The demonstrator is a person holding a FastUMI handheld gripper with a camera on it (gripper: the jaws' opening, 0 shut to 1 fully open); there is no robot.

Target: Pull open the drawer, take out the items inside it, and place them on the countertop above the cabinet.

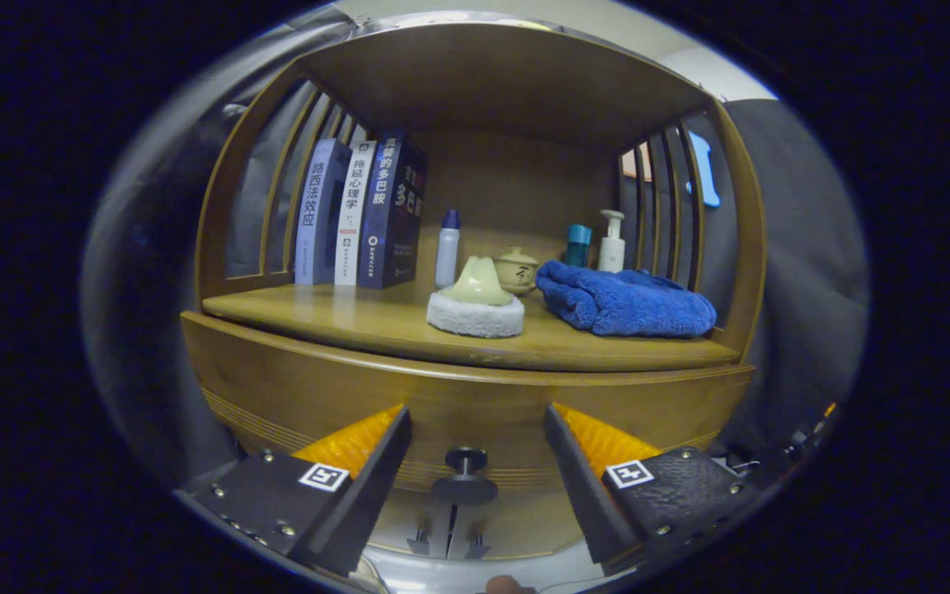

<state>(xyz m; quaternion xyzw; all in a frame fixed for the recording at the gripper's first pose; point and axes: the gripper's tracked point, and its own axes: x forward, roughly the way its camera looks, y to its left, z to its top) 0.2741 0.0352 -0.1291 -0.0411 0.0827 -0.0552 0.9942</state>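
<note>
A wooden cabinet stands in front of me with its drawer front closed. A dark round knob sticks out of the drawer front, low down, between my two fingers and a little beyond their tips. My gripper is open, with a wide gap and nothing between the fingers. Above the drawer lies the wooden countertop, under a shelf roof. What is inside the drawer is hidden.
On the countertop stand three upright books at the left, a small white bottle, a white scrubbing pad with a pale handle, a lidded ceramic cup, a teal container, a pump bottle and a folded blue towel.
</note>
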